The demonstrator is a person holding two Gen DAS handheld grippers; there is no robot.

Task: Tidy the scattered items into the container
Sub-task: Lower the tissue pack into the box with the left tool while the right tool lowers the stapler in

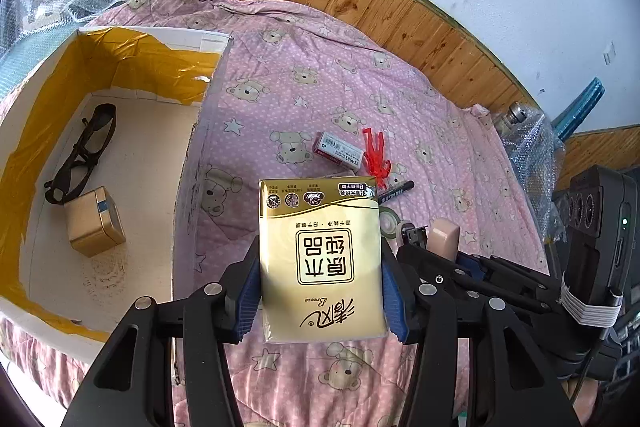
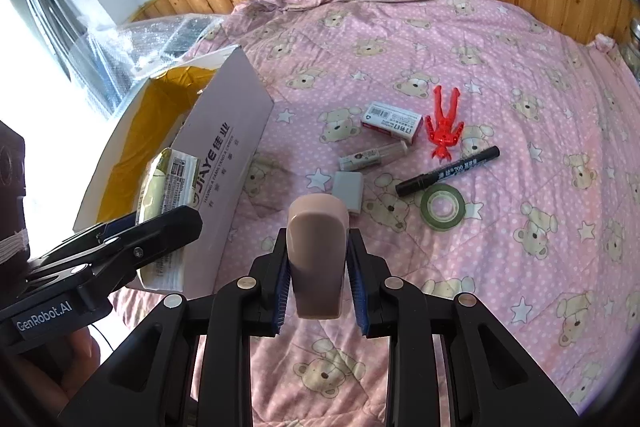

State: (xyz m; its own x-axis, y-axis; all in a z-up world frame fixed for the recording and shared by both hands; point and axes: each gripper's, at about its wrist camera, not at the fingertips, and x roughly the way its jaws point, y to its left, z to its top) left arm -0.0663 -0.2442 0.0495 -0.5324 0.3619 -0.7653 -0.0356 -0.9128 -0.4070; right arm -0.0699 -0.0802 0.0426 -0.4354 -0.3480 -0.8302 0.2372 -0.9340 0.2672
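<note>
Left wrist view: my left tool (image 1: 320,283) is clamped on a gold tissue pack (image 1: 320,259), blue pads pressing both long sides. The print reads upside down: "Breeze" in script and large Chinese characters in a frame. The pack hangs over the pink bear-print bed cover (image 1: 304,99), just right of the cardboard box (image 1: 192,155). The box sits at the bed's left side, with yellow tape on its inner walls. Inside lie dark glasses (image 1: 82,155) and a small gold box (image 1: 94,223). Further up the bed are a red-and-white carton (image 1: 340,151) with a barcode, a red toy figure (image 1: 376,155) and a black marker (image 1: 394,191). My right tool shows at the right edge, holding a beige block (image 1: 442,237).

Right wrist view: my right tool (image 2: 318,279) grips the beige block (image 2: 318,259) between its blue pads, above the bed cover (image 2: 520,67). The box wall (image 2: 224,167) reads "JiAYE" plus Chinese characters. My left tool (image 2: 160,227) holds the tissue pack (image 2: 168,195) at the box's near edge; its arm label says "GenRobot.AI". Loose mid-bed: the carton (image 2: 392,125), a pale tube (image 2: 374,155), a grey block (image 2: 347,189), the red figure (image 2: 444,123), the marker (image 2: 448,171) printed "700", and a green tape roll (image 2: 442,206).
</note>
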